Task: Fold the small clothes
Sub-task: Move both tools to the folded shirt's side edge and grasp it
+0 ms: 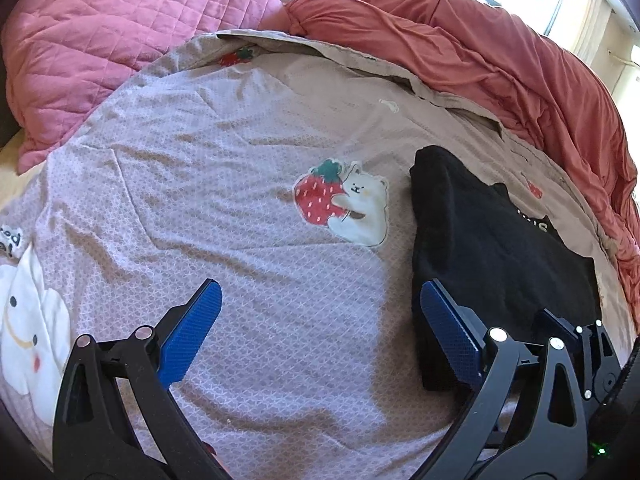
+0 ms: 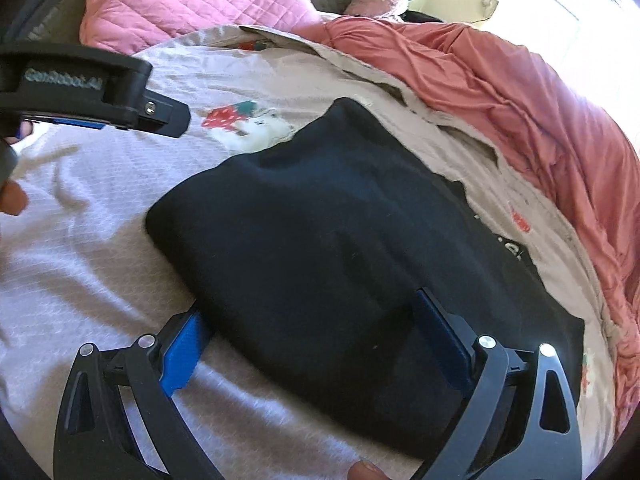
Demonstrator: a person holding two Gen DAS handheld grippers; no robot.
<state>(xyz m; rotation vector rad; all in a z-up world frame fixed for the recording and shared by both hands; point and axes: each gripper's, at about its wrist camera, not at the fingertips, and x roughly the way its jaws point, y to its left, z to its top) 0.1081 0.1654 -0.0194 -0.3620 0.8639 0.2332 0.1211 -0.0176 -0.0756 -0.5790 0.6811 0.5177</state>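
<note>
The black garment (image 2: pixel 332 248) is lying folded into a compact block on the bed sheet (image 1: pixel 224 216), filling the centre of the right wrist view and sitting at the right of the left wrist view, just beside the printed strawberry-and-bear motif (image 1: pixel 344 202). A band with pale lettering (image 2: pixel 508 248) is showing along its right edge. The right tongs (image 2: pixel 316 344) are standing wide open, straddling the garment's near edge at the lower centre of the frame; one blue pad (image 2: pixel 182 354) is resting at the left corner on the sheet, and the other is lying over the cloth, with nothing clamped. The left tongs (image 1: pixel 320 334) are likewise standing wide open over bare sheet at the lower centre of their frame, gripping nothing, their right finger just beside the garment's left border. A pink quilted blanket (image 1: pixel 120 28) is occupying the upper left, and a rumpled salmon duvet (image 1: pixel 500 68) is running along the upper right. Judging by its drape, the garment is soft, light and limp; it will sag and unfold if lifted by a single layer. Take hold at the thick folded edge or at a corner, pinching all layers together, and support the opposite side with the other tongs to keep the fold aligned. The sheet beneath may wrinkle and drag along.
</note>
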